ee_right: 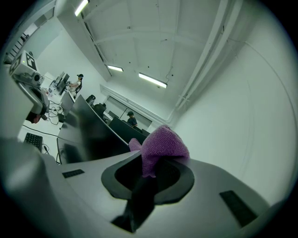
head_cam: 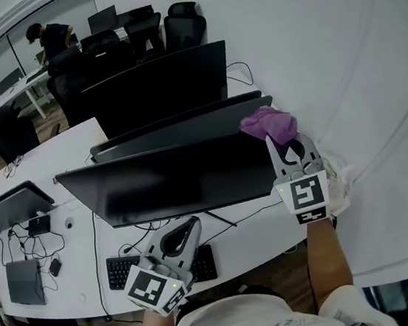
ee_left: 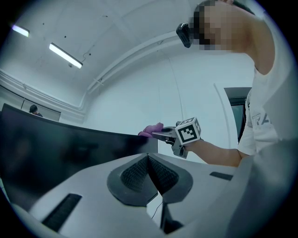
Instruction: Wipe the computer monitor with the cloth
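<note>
Head view looks down on a curved white desk (head_cam: 68, 206) where the computer monitor (head_cam: 169, 182) stands nearest the person, with two more dark screens (head_cam: 157, 86) in a row behind it. The right gripper (head_cam: 282, 143) reaches up to that monitor's upper right corner, and its jaws pinch the purple cloth (head_cam: 267, 122) – a bunched wad sticking out past the tips. Whether the cloth presses on the screen edge or sits just beside it cannot be told. In the right gripper view the cloth (ee_right: 163, 144) is clamped between the jaws and the monitor (ee_right: 86, 130) runs away to the left. The left gripper (head_cam: 189, 227) hangs low before the monitor's bottom edge, over the keyboard (head_cam: 121, 272) – in the left gripper view its jaws (ee_left: 148, 160) are pressed together with nothing between them, the monitor (ee_left: 70, 148) is on the left, and the cloth (ee_left: 151, 129) shows at the monitor's far top corner.
</note>
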`<state>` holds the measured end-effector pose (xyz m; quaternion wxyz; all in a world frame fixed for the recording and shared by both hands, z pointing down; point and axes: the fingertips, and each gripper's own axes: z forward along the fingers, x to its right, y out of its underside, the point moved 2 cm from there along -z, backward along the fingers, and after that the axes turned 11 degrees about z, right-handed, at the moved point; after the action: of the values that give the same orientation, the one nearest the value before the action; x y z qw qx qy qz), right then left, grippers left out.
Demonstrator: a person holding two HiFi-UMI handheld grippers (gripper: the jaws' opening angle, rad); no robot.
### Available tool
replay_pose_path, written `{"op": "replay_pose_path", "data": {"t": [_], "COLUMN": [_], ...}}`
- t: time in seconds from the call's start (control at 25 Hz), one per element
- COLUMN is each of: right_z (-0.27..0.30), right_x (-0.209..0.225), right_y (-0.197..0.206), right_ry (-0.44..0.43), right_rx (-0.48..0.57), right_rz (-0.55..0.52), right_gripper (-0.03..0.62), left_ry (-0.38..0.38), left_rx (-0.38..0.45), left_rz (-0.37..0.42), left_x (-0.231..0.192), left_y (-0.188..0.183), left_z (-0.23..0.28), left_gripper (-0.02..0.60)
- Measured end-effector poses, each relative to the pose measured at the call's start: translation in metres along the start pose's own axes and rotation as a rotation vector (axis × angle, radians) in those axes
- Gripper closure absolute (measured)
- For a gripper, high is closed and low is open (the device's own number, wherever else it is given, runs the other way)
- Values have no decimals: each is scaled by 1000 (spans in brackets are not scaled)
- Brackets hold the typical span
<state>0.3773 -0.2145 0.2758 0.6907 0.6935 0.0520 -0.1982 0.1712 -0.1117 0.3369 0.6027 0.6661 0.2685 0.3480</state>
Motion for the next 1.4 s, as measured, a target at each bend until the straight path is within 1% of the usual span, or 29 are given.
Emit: {"op": "replay_pose_path", "data": {"t": [0.28,0.84,1.16,1.4], "right_z": [-2,-13,-19,-24], "right_x": [22,70,97,117], "right_y": [8,25,39,40], "right_ry": [9,52,81,113], "right_rx": [10,6,-19,-15], "right_rz": [16,32,41,30], "right_gripper": [539,539,539,539], "left_ry": [-24,-8,6,14], "left_rx": [6,2,6,4], "left_rz": [-4,0,1,2], "left_x": [13,31,43,50], "left_y": [1,1,1,2], "left_z": [9,42,59,68], "left_gripper": [575,574,574,575]}}
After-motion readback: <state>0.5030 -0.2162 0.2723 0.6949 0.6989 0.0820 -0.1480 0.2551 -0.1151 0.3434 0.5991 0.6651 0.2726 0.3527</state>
